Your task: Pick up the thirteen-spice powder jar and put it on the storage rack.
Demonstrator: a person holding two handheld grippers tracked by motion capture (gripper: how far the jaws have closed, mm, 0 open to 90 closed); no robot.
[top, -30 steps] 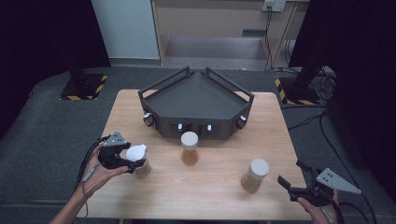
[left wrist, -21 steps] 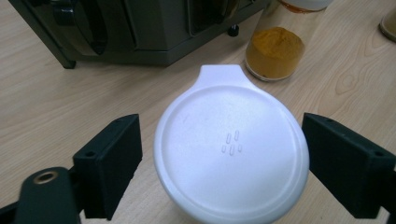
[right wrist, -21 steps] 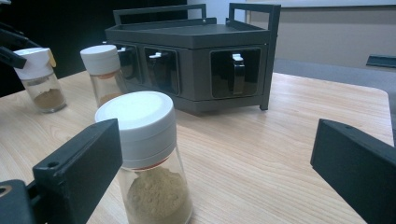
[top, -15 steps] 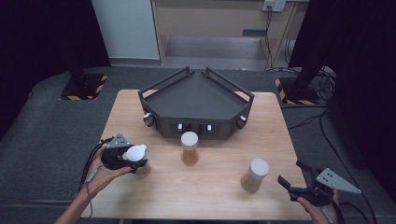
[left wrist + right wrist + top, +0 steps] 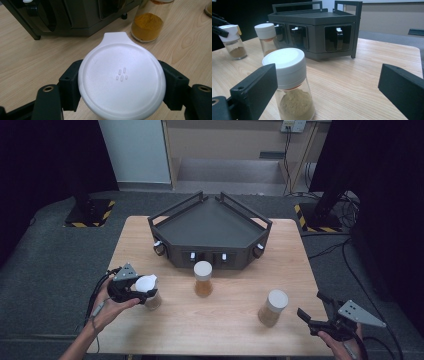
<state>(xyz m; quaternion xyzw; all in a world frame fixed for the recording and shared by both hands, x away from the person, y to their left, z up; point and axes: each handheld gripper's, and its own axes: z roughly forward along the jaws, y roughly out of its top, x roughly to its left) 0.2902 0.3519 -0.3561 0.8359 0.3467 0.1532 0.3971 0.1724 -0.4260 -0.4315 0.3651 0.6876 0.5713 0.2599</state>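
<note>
Three white-lidded spice jars stand on the wooden table (image 5: 225,332). My left gripper (image 5: 141,290) is shut on the white cap (image 5: 121,80) of the left jar (image 5: 151,296). Its jaws have just been closing, and both pads (image 5: 71,82) now press against the cap's sides. The middle jar (image 5: 203,279) holds orange powder (image 5: 147,26) and stands in front of the rack. At the table's front right my right gripper (image 5: 312,306) is open. The right jar (image 5: 289,82), with tan powder, stands just ahead of its left finger (image 5: 254,92), untouched.
A dark angular spice rack (image 5: 210,227) with knobbed drawers fills the table's far middle. Bare wood lies between the jars and along the front edge. Dark carpet surrounds the table, with stand bases at both far corners.
The left gripper's jaws have closed in on the left jar's cap. Neither hand has shifted, and the jars stand where they were.
</note>
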